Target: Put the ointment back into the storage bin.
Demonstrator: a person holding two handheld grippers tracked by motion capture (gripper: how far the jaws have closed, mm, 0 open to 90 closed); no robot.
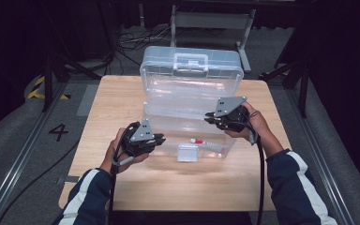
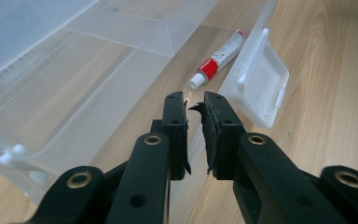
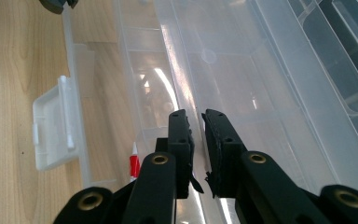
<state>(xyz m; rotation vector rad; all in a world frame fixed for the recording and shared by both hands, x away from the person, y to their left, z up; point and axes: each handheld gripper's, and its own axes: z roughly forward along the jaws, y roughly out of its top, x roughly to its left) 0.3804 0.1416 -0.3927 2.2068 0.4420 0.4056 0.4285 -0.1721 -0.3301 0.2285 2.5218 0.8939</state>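
Note:
A clear plastic box (image 1: 168, 123) stands open on the wooden table (image 1: 168, 183), its lid (image 1: 191, 70) tipped up at the back. A small red-and-white tube (image 1: 198, 140) (image 2: 219, 58) (image 3: 134, 165) lies inside, near the front wall. My left gripper (image 1: 161, 139) (image 2: 195, 100) hovers at the box's front left, pointing at the tube. Its jaws are almost together with nothing between them. My right gripper (image 1: 207, 116) (image 3: 196, 115) sits at the box's right end, jaws closed on the thin clear wall (image 3: 182, 79).
The box's white latch flap (image 1: 187, 153) (image 2: 261, 88) (image 3: 56, 126) hangs open over the front wall, close to the tube. Bare tabletop lies in front of the box. Dark floor, cables and stand legs surround the table.

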